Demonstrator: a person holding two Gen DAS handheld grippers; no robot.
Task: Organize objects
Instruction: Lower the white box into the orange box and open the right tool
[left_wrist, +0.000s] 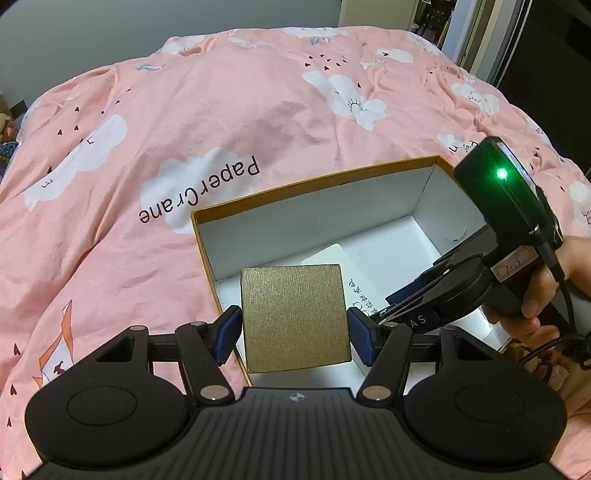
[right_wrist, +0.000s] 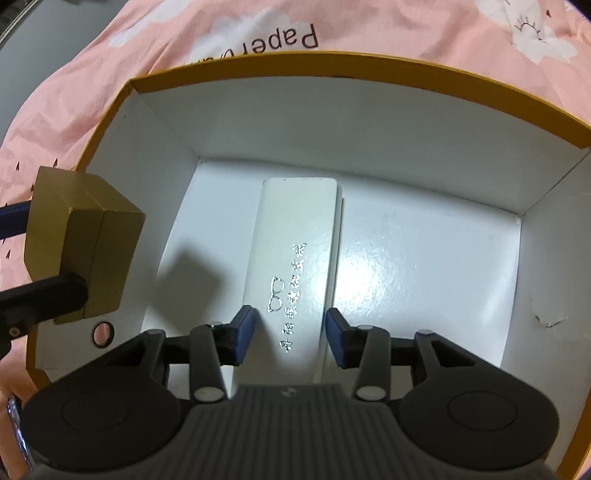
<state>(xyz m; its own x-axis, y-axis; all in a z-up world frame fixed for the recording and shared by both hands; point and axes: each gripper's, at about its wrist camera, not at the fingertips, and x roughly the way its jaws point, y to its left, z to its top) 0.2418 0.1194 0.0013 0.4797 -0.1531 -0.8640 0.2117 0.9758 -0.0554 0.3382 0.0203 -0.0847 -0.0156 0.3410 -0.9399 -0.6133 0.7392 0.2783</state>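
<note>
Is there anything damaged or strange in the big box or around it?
Yes, slightly. The orange-rimmed box has a small tear or scuff on its white inner wall at the right. A round hole is in its near-left wall. The white case lies flat and the gold box looks intact.

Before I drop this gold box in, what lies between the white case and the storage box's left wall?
Bare white floor only, seen from the right wrist.
</note>
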